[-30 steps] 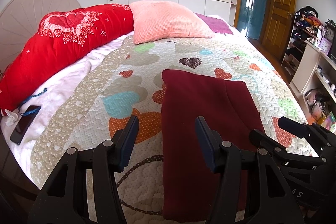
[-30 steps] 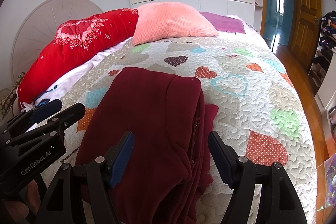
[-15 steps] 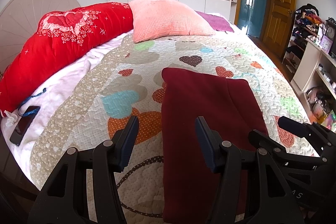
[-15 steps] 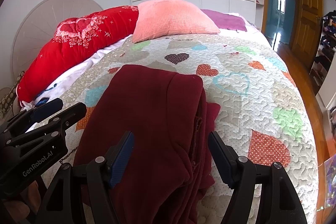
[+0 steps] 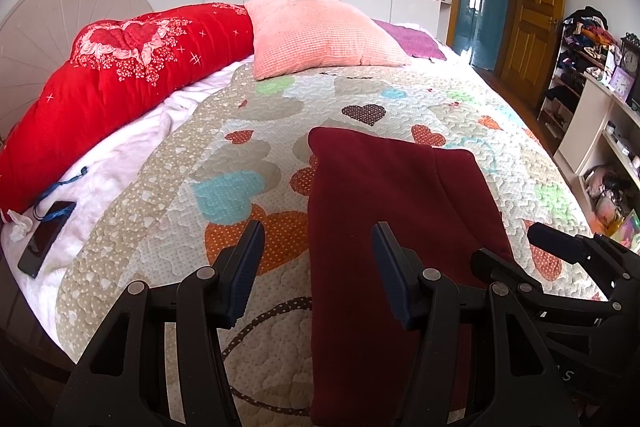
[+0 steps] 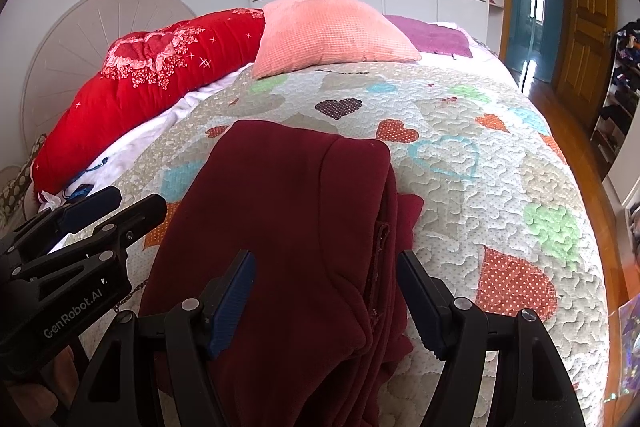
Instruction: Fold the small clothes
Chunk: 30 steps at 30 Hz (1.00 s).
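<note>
A dark red garment (image 5: 400,203) lies folded lengthwise into a long strip on the heart-patterned quilt (image 5: 248,131). In the right wrist view the garment (image 6: 288,211) shows stacked layers and a zipper edge along its right side. My left gripper (image 5: 316,255) hovers open above the strip's left edge, with nothing between its blue pads. My right gripper (image 6: 324,275) hangs open over the near right part of the garment and touches nothing. Each gripper shows in the other's view: the right gripper (image 5: 508,247) at the far right, the left gripper (image 6: 136,201) at the far left.
A red quilted bolster (image 5: 120,83), a pink pillow (image 5: 320,35) and a purple cloth (image 5: 408,39) line the bed's far side. A black phone (image 5: 46,239) lies on the white sheet at the left. Shelves (image 5: 600,115) and a wooden door (image 5: 536,11) stand to the right.
</note>
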Each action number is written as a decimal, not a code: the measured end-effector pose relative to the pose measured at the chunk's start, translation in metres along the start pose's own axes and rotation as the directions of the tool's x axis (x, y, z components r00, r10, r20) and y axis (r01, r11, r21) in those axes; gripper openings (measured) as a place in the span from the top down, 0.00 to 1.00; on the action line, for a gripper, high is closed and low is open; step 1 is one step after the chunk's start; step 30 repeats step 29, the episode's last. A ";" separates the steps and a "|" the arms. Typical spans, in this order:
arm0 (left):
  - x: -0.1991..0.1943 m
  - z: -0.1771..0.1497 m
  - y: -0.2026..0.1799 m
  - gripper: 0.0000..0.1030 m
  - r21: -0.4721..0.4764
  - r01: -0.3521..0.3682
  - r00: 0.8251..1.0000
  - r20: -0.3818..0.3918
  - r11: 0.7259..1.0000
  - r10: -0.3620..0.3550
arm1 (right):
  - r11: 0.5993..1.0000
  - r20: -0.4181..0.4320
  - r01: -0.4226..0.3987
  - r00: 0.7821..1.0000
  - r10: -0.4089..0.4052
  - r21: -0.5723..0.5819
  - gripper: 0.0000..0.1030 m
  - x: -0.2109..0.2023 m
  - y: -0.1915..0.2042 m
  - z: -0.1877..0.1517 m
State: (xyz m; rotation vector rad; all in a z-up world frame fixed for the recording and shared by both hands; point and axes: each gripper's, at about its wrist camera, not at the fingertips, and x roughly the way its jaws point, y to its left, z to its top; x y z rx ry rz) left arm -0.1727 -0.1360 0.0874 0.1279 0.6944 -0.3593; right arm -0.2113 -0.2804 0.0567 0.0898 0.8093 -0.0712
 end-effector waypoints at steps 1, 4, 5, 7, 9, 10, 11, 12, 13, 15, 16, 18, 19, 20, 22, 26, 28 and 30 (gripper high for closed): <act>0.000 0.000 0.000 0.46 0.000 0.000 1.000 0.000 1.000 0.000 | 1.000 0.000 0.001 1.000 -0.001 -0.001 0.32 0.000 0.000 0.000; 0.001 0.000 0.000 0.46 0.004 -0.001 1.000 0.004 1.000 0.000 | 1.000 -0.001 0.000 1.000 0.000 0.000 0.32 0.000 0.001 0.000; 0.002 0.000 0.000 0.46 0.007 -0.003 1.000 0.005 1.000 0.003 | 1.000 -0.001 -0.001 1.000 0.001 -0.001 0.32 0.000 0.001 0.000; 0.001 0.000 -0.001 0.46 0.009 -0.004 1.000 0.007 1.000 0.004 | 1.000 -0.003 -0.002 1.000 0.002 -0.001 0.32 0.001 0.002 0.000; -0.001 -0.001 -0.001 0.46 0.009 -0.003 1.000 0.011 1.000 0.003 | 1.000 -0.003 -0.001 1.000 0.001 0.000 0.32 0.001 0.002 -0.001; -0.001 -0.001 -0.002 0.46 0.010 -0.005 1.000 0.013 1.000 0.005 | 1.000 -0.002 -0.002 1.000 0.002 0.000 0.32 0.001 0.002 -0.001; -0.002 -0.002 -0.002 0.46 0.011 -0.006 1.000 0.016 1.000 0.006 | 1.000 -0.002 -0.003 1.000 0.003 0.000 0.32 0.000 0.002 -0.001; -0.003 -0.002 -0.002 0.46 0.012 -0.007 1.000 0.020 1.000 0.007 | 1.000 -0.002 -0.003 1.000 0.003 -0.001 0.32 0.000 0.002 -0.002; -0.003 -0.002 -0.002 0.46 0.013 -0.007 1.000 0.024 1.000 0.007 | 1.000 -0.002 -0.003 1.000 0.003 -0.001 0.32 0.000 0.002 -0.002; -0.004 -0.002 -0.002 0.46 0.016 -0.010 0.999 0.036 1.000 0.010 | 1.000 -0.002 -0.003 1.000 0.003 0.001 0.32 0.000 0.002 -0.002; -0.005 -0.002 -0.002 0.46 0.018 -0.012 0.999 0.040 1.000 0.011 | 1.000 -0.003 -0.004 1.000 0.004 0.002 0.32 0.000 0.002 -0.002; -0.005 -0.001 -0.002 0.46 0.018 -0.015 0.999 0.045 1.000 0.014 | 1.000 -0.004 -0.004 1.000 0.004 0.004 0.32 0.000 0.002 -0.003; -0.005 -0.001 -0.001 0.46 0.019 -0.015 0.999 0.050 1.000 0.015 | 1.000 -0.004 -0.004 1.000 0.004 0.005 0.32 0.001 0.002 -0.003; -0.007 -0.001 -0.001 0.46 0.021 -0.018 0.998 0.061 1.000 0.017 | 1.000 -0.004 -0.004 1.000 0.004 0.006 0.32 0.001 0.002 -0.003; -0.009 0.000 -0.001 0.46 0.027 -0.028 0.996 0.085 0.999 0.025 | 1.000 -0.004 -0.006 1.000 0.006 0.007 0.32 0.001 0.001 -0.003; -0.011 0.001 0.000 0.46 0.026 -0.030 0.996 0.087 0.999 0.027 | 1.000 -0.006 -0.007 1.000 0.007 0.008 0.32 0.001 0.001 -0.003; -0.011 0.001 0.000 0.46 0.027 -0.038 0.996 0.085 0.999 0.035 | 1.000 -0.008 -0.009 1.000 0.010 0.010 0.32 0.001 0.000 -0.003; -0.011 0.001 0.001 0.46 0.025 -0.035 0.996 0.080 0.999 0.033 | 1.000 -0.008 -0.010 1.000 0.010 0.010 0.32 0.001 -0.001 -0.003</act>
